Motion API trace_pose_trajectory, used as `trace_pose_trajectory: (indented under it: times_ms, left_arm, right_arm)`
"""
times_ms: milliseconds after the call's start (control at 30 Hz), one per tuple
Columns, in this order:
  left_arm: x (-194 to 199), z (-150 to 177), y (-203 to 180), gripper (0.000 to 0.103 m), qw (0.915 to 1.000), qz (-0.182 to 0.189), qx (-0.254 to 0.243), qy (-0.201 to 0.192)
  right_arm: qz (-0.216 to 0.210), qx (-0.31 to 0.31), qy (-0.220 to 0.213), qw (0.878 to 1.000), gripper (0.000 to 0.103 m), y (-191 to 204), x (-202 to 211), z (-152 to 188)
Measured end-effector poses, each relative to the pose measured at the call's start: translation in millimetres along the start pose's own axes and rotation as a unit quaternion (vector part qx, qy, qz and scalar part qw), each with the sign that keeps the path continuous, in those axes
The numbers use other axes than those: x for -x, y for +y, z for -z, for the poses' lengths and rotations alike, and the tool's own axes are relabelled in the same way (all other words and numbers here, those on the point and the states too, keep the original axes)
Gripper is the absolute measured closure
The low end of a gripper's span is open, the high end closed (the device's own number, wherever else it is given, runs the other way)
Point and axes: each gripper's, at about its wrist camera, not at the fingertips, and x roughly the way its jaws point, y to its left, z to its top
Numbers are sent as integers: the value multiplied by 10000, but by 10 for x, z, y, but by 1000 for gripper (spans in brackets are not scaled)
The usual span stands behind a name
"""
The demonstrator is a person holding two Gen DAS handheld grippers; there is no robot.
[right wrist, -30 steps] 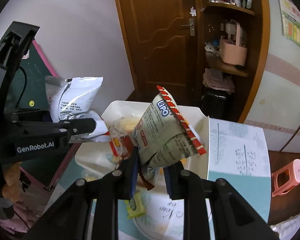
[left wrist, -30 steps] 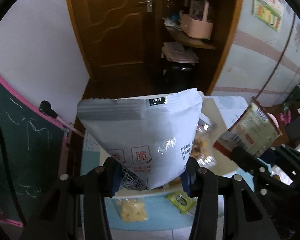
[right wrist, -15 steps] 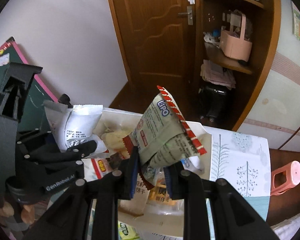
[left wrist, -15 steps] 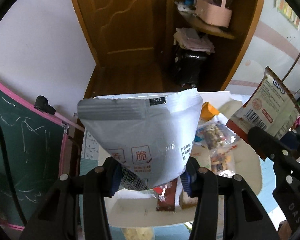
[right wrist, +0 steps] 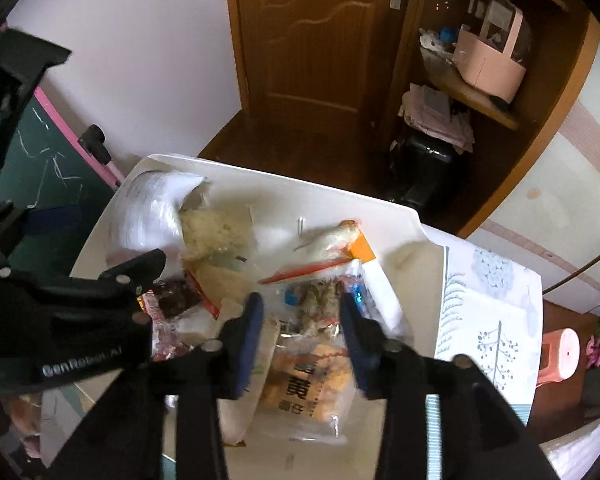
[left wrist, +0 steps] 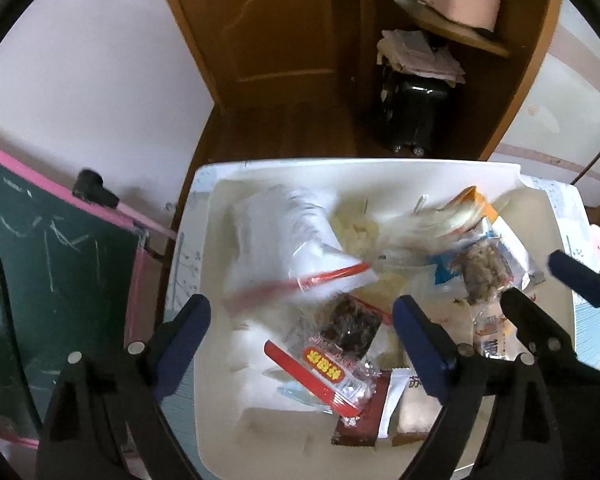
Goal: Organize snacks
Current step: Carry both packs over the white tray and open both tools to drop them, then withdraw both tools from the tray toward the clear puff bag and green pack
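Most snacks already lie heaped in the white bin (left wrist: 204, 240) on the table (right wrist: 496, 320): a blurred white bag (left wrist: 284, 240) at its far left, a second blurred bag (right wrist: 332, 240) mid-bin, other packets around them. Both the left gripper (left wrist: 300, 320) and the right gripper (right wrist: 300, 320) hover just above the bin, tilted down, jaws spread and empty. I judge the sorting nearly done, though anything left outside the bin is hidden.

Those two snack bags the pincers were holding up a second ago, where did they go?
Both were let go. The left gripper opened and its white bag dropped, blurred, into the white tray. The right gripper opened too, and its red-edged Lipo packet fell among the snacks. Both cameras now tilt down over the tray. The tray, door and shelf stayed as they were.
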Motion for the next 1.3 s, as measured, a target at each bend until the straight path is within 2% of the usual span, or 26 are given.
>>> trace_pose_trajectory:
  times_ms: [33,133,533,867,1300]
  left_arm:
    - [-39,-17,10,11,10000,17,37,29]
    - [-37,-2,55,11,9998,137,168,23]
    - [331,7,32,11,9970,546,306,-460]
    - [689,14,49,11,9947,641,247,-761]
    - [1300,228,137,11,9872,1003,189,-1224]
  right_arm:
    - [0,3,-45,10000,50,-7,21,8]
    - [42,-13,-170,9998,45,-2,89,37]
    - [-10,-383,-255,9989,44,-65,246,85]
    - [-40,-736,-244,9970,44,-123,394,142]
    - [-108,-1048,-618,9925,44,-75,881,163]
